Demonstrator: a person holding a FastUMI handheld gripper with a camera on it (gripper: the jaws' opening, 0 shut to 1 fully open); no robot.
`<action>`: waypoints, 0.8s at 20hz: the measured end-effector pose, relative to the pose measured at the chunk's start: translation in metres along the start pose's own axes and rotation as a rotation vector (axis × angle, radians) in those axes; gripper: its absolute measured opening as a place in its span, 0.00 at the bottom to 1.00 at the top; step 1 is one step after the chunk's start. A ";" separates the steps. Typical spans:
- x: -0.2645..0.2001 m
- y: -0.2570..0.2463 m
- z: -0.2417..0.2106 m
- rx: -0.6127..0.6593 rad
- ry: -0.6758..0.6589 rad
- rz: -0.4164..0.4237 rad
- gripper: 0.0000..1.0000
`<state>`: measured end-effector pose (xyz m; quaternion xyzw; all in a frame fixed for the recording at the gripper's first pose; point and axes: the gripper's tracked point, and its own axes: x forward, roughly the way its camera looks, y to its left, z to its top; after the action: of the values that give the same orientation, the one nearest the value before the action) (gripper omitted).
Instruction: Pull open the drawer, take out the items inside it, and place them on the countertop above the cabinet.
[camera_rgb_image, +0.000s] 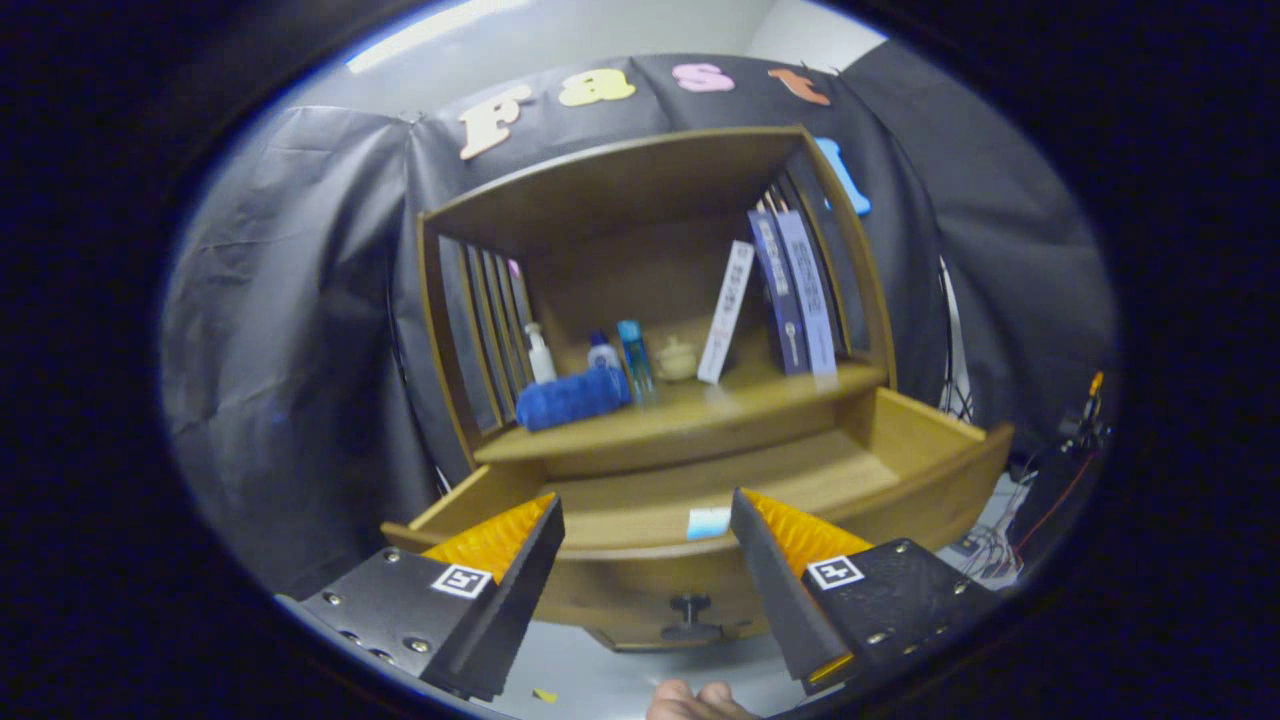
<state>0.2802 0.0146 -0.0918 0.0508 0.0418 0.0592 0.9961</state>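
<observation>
hand-held gripper (645, 520) spread wide, open wooden drawer (800, 480), round knob (690, 606)

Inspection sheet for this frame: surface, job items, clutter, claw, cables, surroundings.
Surface: countertop of wooden cabinet, partly occupied.
Job items: drawer pulled open; small pale item lies inside near its front; knob on the drawer front.
Clutter: blue towel, white bottle, two blue bottles, small pot, white box leaning, books upright.
Claw: claw open, holding nothing, fingers just ahead of the drawer front.
Cables: loose wires beside the cabinet.
Surroundings: black cloth wall; a hand below the claw.
</observation>
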 end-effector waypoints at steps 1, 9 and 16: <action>0.010 0.001 0.005 -0.022 0.019 0.001 0.99; 0.101 -0.004 -0.063 -0.111 0.516 -0.032 1.00; 0.124 -0.054 -0.135 -0.132 0.820 -0.215 0.88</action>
<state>0.3970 -0.0110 -0.2406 -0.0456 0.4356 -0.0270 0.8986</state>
